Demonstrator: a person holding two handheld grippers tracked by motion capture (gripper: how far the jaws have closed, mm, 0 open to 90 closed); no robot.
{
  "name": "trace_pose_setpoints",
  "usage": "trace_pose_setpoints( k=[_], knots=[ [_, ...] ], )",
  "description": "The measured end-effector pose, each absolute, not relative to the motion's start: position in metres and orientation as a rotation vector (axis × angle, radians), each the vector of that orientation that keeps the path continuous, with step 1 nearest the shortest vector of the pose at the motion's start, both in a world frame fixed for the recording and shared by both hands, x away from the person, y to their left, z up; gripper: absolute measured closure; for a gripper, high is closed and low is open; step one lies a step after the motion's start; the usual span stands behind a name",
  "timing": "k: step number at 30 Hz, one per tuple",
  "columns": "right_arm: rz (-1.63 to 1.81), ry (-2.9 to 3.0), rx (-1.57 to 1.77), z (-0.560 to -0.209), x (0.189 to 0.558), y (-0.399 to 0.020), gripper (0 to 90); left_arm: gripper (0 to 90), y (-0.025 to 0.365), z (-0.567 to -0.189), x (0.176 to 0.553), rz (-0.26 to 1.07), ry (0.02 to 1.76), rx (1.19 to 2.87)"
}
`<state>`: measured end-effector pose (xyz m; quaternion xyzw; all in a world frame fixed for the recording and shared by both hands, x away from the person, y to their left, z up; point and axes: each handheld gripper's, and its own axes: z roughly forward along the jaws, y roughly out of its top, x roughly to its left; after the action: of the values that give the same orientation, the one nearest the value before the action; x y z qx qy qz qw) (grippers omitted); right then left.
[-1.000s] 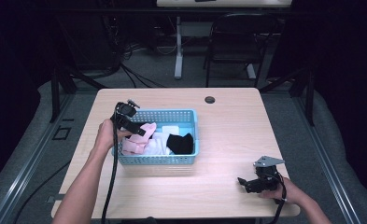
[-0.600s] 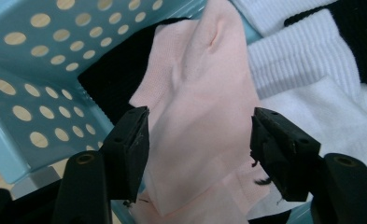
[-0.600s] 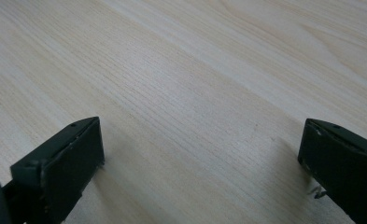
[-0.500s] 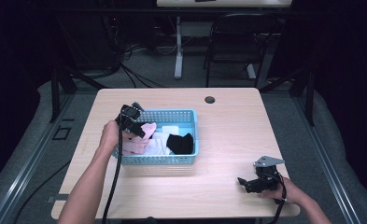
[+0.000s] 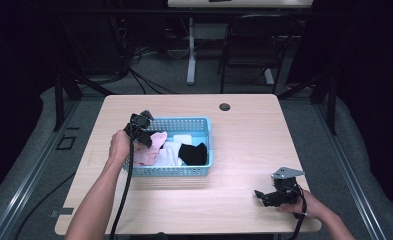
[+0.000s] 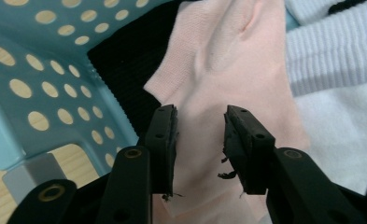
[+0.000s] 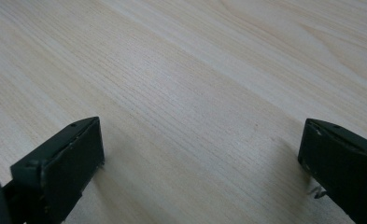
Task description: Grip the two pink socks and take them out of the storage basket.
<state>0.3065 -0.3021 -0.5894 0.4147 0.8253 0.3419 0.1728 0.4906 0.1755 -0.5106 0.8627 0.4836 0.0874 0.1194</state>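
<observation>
Standing on the counter, left of centre: blue perforated basket holding mixed garments. Lying inside, from the right: black cloth, white ribbed cloth, pink sock draped at the left end, against the basket wall. Reaching into that end: left tool, jaws just closing, pink fabric between the pads, contact not yet certain; grip judged forming, not complete. Resting at the near right corner, well apart from the basket: right tool, jaws spread wide over bare wood, nothing held. Remaining, by judgement: pinch, lift-out, placement of the sock; nothing removed so far.
</observation>
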Motion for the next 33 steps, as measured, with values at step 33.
trace_pose_setpoints(
  k=[33],
  knots=[
    [0.966,2.344,1.173,-0.589,0.307,-0.302,0.0,87.2,0.164,-0.435,0.466,0.364,1.226,2.431]
  ],
)
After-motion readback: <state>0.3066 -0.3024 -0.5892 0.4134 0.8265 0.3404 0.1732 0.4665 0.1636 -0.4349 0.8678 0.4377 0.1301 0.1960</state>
